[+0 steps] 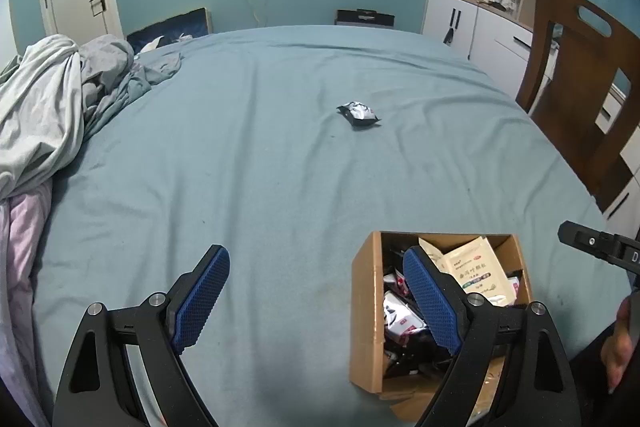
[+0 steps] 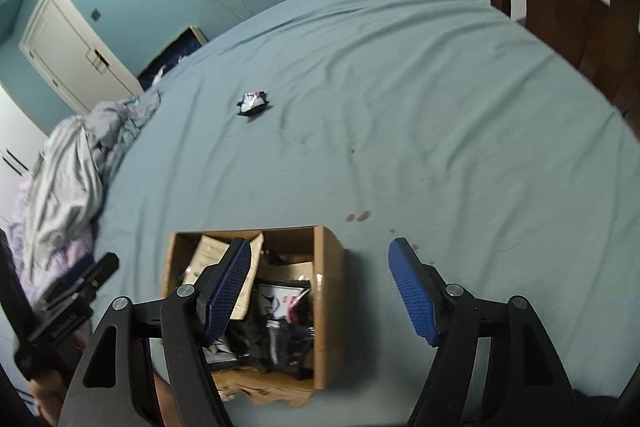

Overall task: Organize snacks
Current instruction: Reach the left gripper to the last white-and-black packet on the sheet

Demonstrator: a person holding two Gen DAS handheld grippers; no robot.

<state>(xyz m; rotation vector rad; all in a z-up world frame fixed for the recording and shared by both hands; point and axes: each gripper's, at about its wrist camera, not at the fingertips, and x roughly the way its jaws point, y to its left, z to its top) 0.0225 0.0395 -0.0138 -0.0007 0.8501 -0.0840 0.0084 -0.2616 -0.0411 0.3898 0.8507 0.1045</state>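
One snack left on the bed.
Both the left gripper [image 1: 316, 301] and right gripper [image 2: 320, 291] gape empty; the next grasp should approach the black packet [image 1: 359, 113] low, then carry it to the box [image 1: 364, 307].

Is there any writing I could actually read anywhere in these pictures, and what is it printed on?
Beige pouch in the cardboard box: printed characters and a red logo, too small to read.
Right gripper's body at the left view's edge: a letter like "D", cut off.
Black-and-silver snack packet on the bed: print too blurred.
Nothing else readable.
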